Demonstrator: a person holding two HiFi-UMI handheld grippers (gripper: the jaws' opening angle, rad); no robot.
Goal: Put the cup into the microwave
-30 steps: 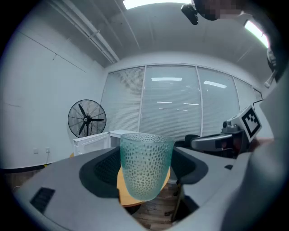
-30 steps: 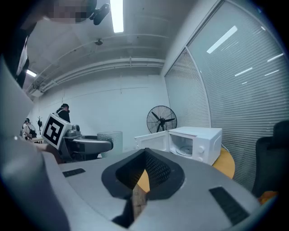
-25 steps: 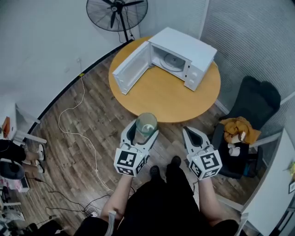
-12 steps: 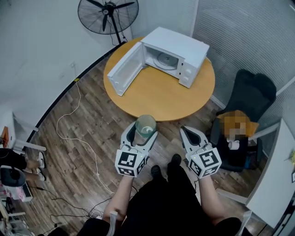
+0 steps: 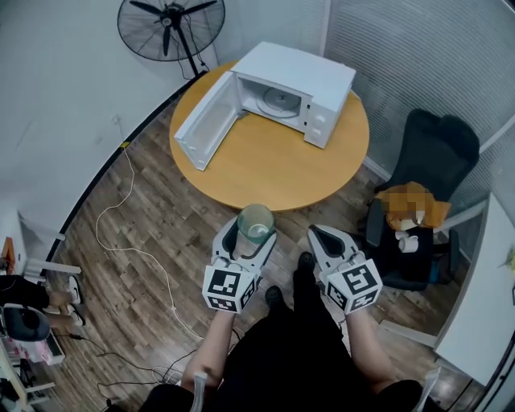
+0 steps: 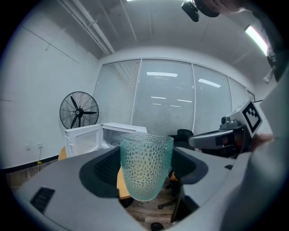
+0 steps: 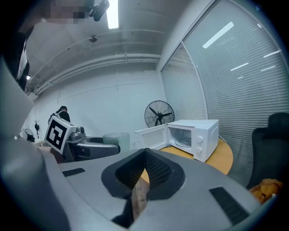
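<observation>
A green-tinted dimpled glass cup (image 5: pixel 256 220) stands upright between the jaws of my left gripper (image 5: pixel 251 228), which is shut on it over the wooden floor, short of the table's near edge. In the left gripper view the cup (image 6: pixel 145 164) fills the gap between the dark pads. My right gripper (image 5: pixel 319 236) hangs beside it with its jaws closed and nothing in them; its pads meet at the tip (image 7: pixel 145 150). The white microwave (image 5: pixel 302 76) sits on the far side of the round wooden table (image 5: pixel 265 165), its door (image 5: pixel 205 121) swung wide open to the left and the turntable showing inside.
A black pedestal fan (image 5: pixel 165 24) stands behind the table by the wall. A black office chair (image 5: pixel 426 161) carrying an orange bundle (image 5: pixel 410 205) is to the right of the table. A white cable (image 5: pixel 121 233) trails over the floor at left.
In the head view the table and microwave have slid left and a little up as the person moved. Both grippers keep the same pose, the cup still gripped.
</observation>
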